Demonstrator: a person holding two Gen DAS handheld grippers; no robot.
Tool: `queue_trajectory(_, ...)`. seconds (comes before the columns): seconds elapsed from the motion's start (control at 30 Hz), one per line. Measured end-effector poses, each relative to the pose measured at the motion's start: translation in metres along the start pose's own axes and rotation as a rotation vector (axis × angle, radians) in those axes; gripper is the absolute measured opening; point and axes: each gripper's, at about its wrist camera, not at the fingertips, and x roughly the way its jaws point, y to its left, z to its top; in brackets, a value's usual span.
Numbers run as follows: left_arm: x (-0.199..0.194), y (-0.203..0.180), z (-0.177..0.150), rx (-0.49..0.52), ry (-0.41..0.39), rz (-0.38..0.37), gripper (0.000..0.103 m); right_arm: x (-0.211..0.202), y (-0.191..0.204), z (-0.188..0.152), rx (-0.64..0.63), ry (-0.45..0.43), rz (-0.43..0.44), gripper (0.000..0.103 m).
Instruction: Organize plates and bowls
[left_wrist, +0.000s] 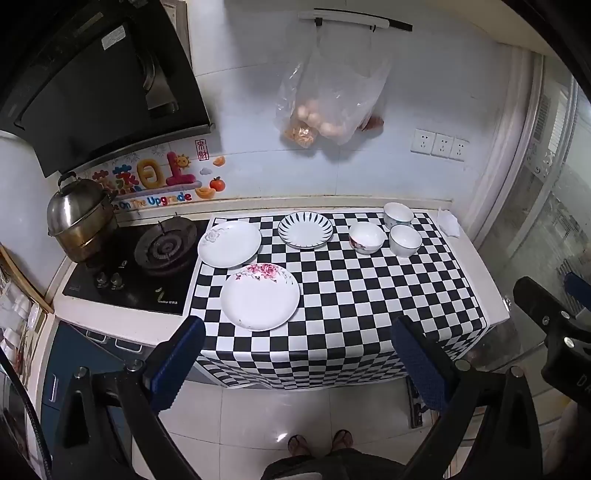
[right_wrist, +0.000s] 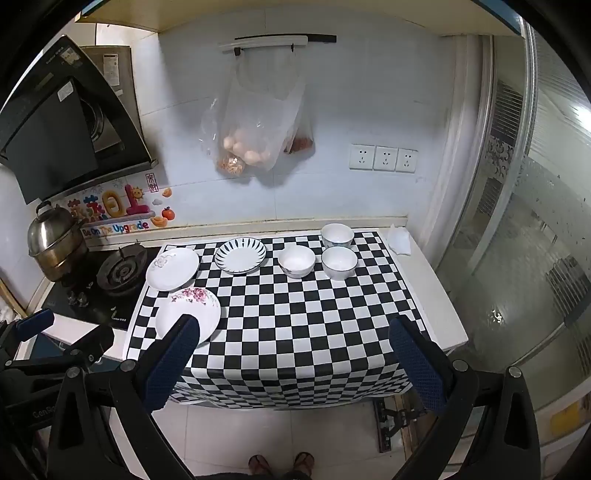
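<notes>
Nothing is being stacked yet; both claws, left claw (left_wrist: 297, 354) and right claw (right_wrist: 291, 354), are hanging wide and empty before the worktop (left_wrist: 476, 266); three plates (left_wrist: 260, 297) and three bowls (left_wrist: 366, 237) are lying spread right of the stove (left_wrist: 164, 243); next, probably, gripping a plate's rim.

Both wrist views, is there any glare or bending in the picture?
Left wrist view: glare spot on the floor tiles, counter edge bowed by the fisheye, dark corners. Right wrist view: sliding door frame curved, the checkered cloth evenly lit and sharp.
</notes>
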Motion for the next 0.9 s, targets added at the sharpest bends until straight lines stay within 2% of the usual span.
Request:
queue_trajectory(0.2,0.000,0.005,0.001,-0.004,0.001,0.003,0.103,0.000,-0.004,0.001,0.003,-0.002,0.001,0.103)
queue_trajectory(0.33,-0.003,-0.013,0.005,0.004,-0.006,0.013,0.103,-0.001,-0.008,0.001,0.008,0.000,0.006,0.103)
queue_trajectory(0.67,-0.007,-0.011,0.004,0.011,-0.014,0.014,0.103,-0.007,-0.017,-0.006,0.015,-0.003,0.012,0.103)
queue_trajectory(0.9,-0.022,-0.015,0.001,0.008,-0.023,0.012,0.103,-0.016,-0.026,-0.005,0.014,-0.004,0.014,0.103)
